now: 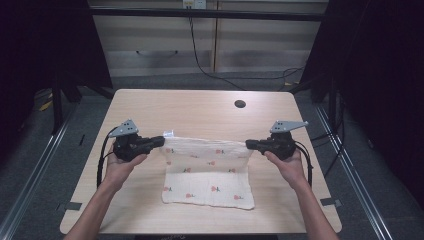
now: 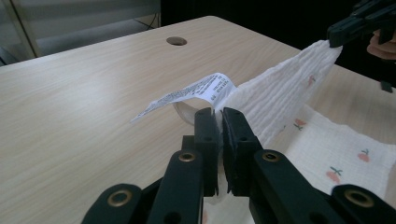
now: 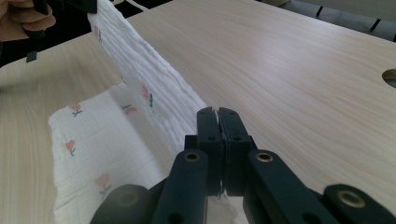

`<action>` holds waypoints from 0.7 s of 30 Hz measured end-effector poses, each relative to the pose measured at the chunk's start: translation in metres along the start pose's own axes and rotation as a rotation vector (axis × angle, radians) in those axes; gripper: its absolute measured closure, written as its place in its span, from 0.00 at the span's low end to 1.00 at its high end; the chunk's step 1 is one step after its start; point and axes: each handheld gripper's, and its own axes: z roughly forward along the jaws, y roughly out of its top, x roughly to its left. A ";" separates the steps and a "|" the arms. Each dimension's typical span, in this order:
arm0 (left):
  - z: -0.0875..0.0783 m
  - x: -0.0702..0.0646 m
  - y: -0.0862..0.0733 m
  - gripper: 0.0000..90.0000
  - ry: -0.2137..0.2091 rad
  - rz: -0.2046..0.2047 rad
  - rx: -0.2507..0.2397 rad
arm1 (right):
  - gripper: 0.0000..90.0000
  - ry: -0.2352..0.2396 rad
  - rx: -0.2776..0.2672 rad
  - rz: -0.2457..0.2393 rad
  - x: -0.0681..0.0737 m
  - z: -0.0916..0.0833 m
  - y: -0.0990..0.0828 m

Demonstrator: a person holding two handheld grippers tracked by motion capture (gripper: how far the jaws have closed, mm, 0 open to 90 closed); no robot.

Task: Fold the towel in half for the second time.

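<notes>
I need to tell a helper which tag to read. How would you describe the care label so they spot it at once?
On the wooden table, find the white flower-printed cloth. At the corner pinched by the left gripper a care label sticks out: the one smooth strip with small black print.

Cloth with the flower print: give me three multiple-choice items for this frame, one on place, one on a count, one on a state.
1. Where does the white care label sit on the cloth?
A. At the corner the left gripper holds
B. At the corner the right gripper holds
C. On the near edge lying on the table

2. How many round holes does the tabletop show?
A. None
B. One
C. Three

3. What state is the cloth in?
A. Crumpled in a ball
B. Lying wholly flat
C. Far edge lifted and stretched between both grippers, near part resting on the table

Answers: 1 A, the label sticks out beside the left gripper's jaws. 2 B, a single dark hole sits toward the far side. 3 C, each gripper is shut on a far corner, with the edge taut between them.
</notes>
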 end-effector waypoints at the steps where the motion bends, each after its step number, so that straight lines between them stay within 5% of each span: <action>1: 0.000 -0.002 -0.001 0.95 -0.001 0.004 0.000 | 0.99 0.003 0.001 -0.001 0.002 -0.001 -0.001; 15: -0.013 -0.026 -0.024 0.95 -0.017 0.060 0.043 | 0.98 0.027 0.036 -0.050 0.037 -0.013 -0.022; 21: -0.018 -0.036 -0.041 0.95 -0.081 0.017 0.068 | 0.98 0.025 0.063 -0.066 0.054 -0.011 -0.040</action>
